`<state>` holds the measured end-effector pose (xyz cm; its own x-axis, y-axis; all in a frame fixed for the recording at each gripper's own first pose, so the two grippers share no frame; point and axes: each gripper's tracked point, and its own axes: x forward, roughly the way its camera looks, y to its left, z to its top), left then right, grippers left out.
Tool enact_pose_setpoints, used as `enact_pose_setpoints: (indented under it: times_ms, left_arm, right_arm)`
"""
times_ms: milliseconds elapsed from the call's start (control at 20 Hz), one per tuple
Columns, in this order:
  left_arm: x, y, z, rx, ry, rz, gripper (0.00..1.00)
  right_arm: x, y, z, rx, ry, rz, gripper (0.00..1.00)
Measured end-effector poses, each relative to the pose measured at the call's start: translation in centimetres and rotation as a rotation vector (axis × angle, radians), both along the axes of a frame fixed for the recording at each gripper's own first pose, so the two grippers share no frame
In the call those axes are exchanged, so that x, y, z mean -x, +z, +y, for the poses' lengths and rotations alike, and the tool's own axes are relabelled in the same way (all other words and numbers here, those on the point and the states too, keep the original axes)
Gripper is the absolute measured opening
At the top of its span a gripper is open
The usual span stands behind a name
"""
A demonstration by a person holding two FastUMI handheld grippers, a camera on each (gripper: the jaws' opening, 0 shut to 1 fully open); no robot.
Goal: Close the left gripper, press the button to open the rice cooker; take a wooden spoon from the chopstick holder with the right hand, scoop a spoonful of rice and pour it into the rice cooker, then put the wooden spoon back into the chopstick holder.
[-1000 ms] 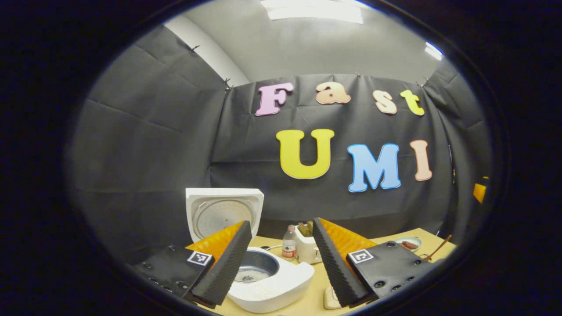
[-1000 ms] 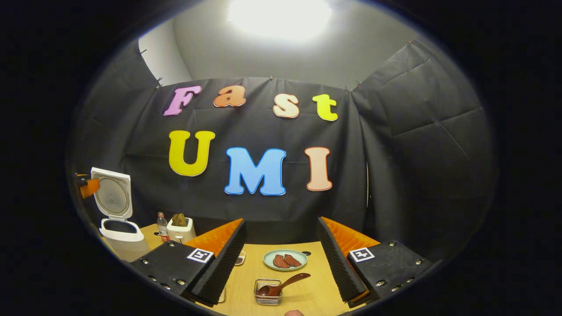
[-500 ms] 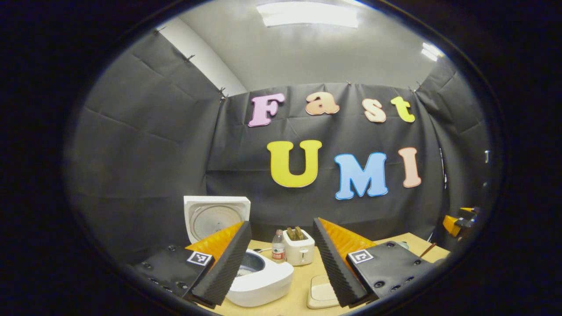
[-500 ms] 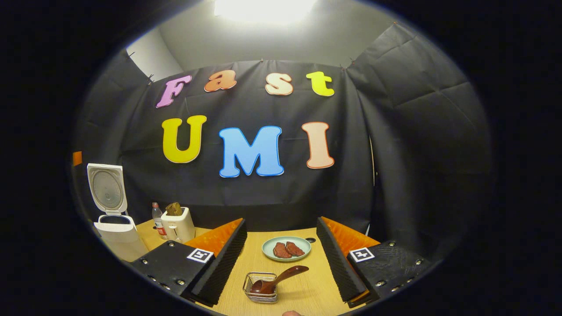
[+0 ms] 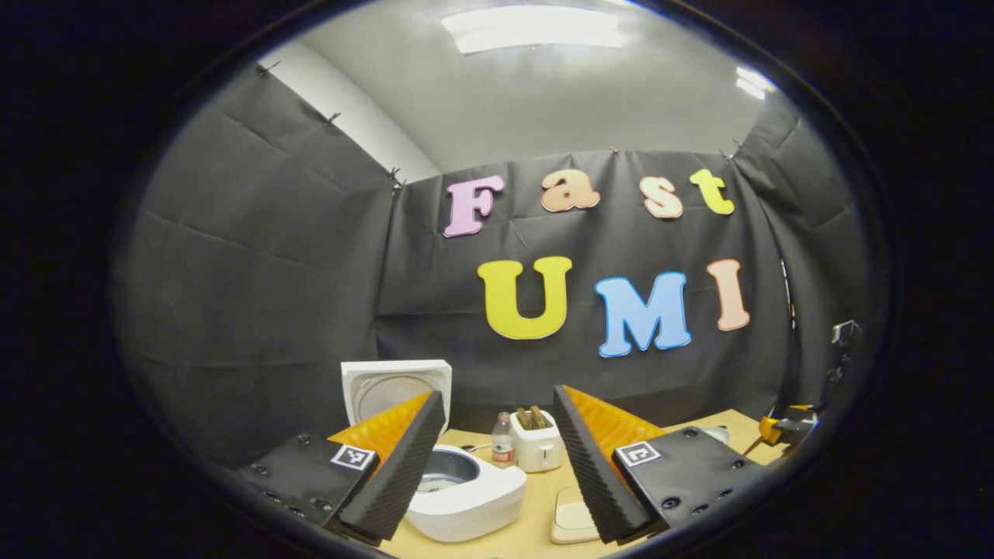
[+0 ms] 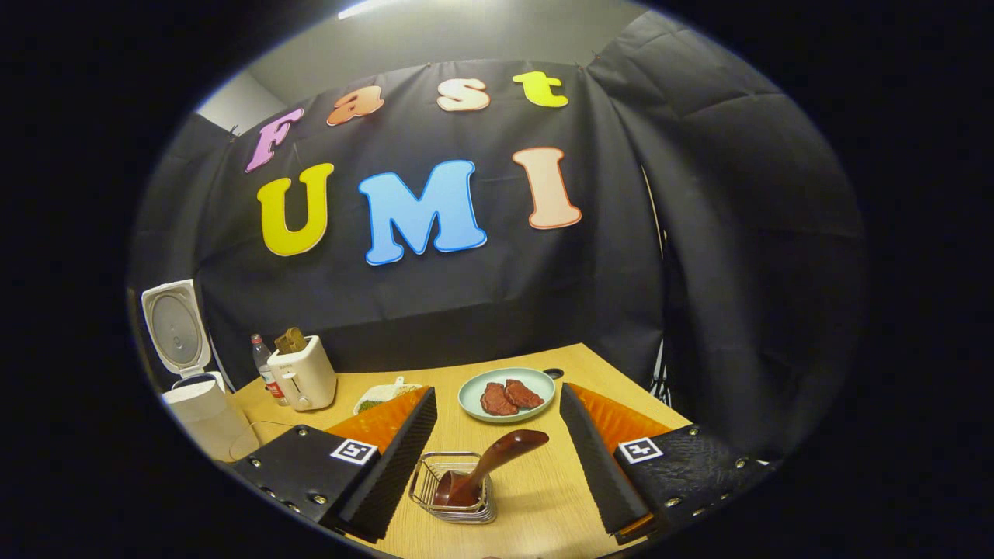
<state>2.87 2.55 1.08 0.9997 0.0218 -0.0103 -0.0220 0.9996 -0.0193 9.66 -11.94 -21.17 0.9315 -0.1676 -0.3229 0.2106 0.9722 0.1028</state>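
The white rice cooker (image 5: 474, 501) stands open, its lid (image 5: 396, 382) upright and the metal inner pot (image 5: 449, 469) showing. My left gripper (image 5: 497, 466) hangs open a little back from it, nothing between its fingers. In the right gripper view the cooker (image 6: 198, 407) is at the far left. A dark wooden spoon (image 6: 489, 464) rests bowl-down in a small wire chopstick holder (image 6: 435, 493) on the table. Its handle leans up to the right. My right gripper (image 6: 497, 454) is open just short of the holder, one finger on each side of the spoon, not touching it.
A toaster (image 6: 303, 376) and a small bottle (image 6: 266, 373) stand beside the cooker. A plate (image 6: 470, 400) with two pieces of meat lies beyond the holder, and a small white dish (image 6: 384, 394) is to its left. A flat beige pad (image 5: 573, 519) lies near the cooker.
My right gripper has tilted down and come closer to the holder and spoon. My left gripper has drawn back from the open cooker. Both stay open.
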Motion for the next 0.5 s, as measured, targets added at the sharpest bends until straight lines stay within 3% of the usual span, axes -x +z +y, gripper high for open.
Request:
enact_pose_setpoints:
  times_ms: [500]
  left_arm:
    - [1.2, 0.1, -0.7, -0.036, 0.044, 0.02, 0.97]
  right_arm:
    - [0.0, -7.7, -0.1, -0.173, -0.005, 0.181, 0.94]
